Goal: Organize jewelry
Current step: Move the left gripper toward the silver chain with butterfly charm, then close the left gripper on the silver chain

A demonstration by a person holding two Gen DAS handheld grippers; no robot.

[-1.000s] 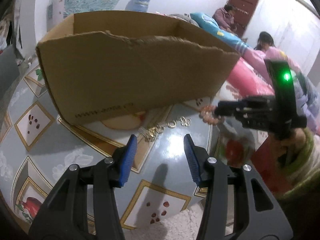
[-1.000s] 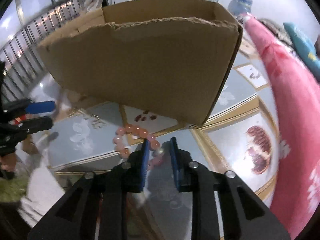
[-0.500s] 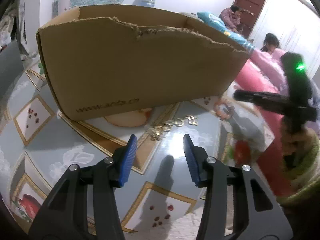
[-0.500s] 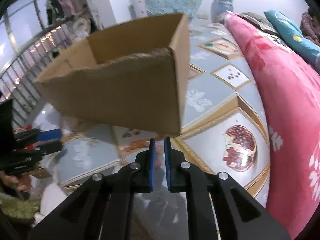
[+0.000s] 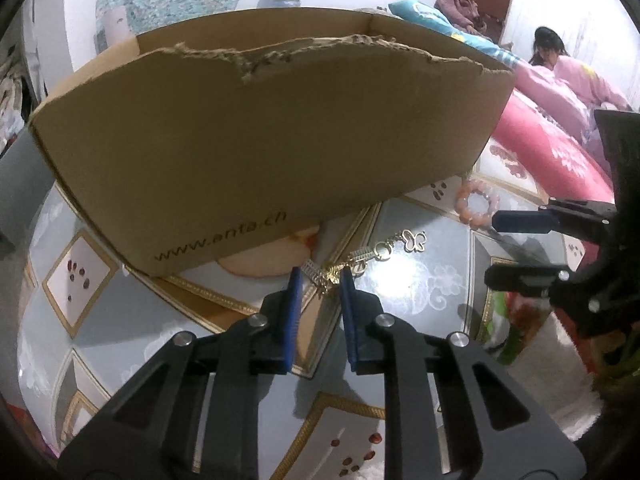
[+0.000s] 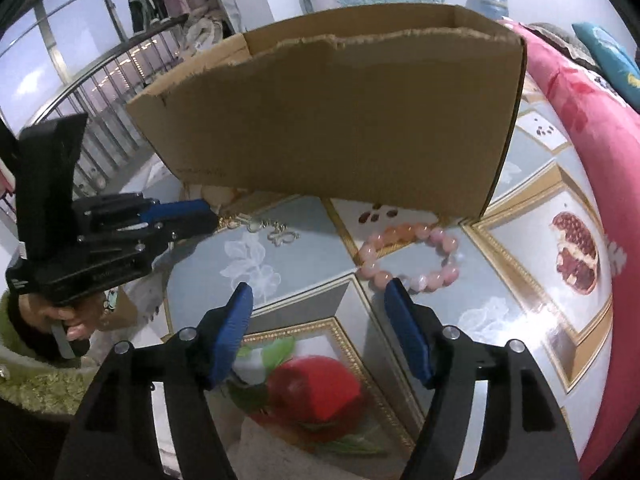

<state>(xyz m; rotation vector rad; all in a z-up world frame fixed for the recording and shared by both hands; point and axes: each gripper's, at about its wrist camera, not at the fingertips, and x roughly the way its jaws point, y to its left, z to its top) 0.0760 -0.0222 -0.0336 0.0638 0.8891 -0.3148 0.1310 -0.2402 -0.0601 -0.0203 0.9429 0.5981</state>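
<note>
We note the gold chain (image 5: 362,258), with its butterfly charm, lying on the patterned tabletop (image 5: 424,280) just in front of the cardboard box (image 5: 256,152). A second ago the left gripper (image 5: 320,292) hung short of it with its fingers spread wide. Now the blue fingers have narrowed and are closing around the near end of the chain. That end sits between them, but we cannot tell whether the pads press on it yet.

The pink bead bracelet (image 6: 412,258) lies flat on the table near the box's right corner. A second ago the right gripper (image 6: 320,304) was nearly shut at the bracelet's near edge, and half a second ago it was raised toward the box with jaws together. Now its jaws are opening, spread wide, with nothing between them. The bracelet sits just beyond the right fingertip, touching or nearly so.

Our reading: the bracelet slipped or was let go and did not reach the box, so that pick needs repeating. The chain pick is in hand. Both pieces are outside the box, so the task looks early. The thin chain may slide out of a loose pinch.
</note>
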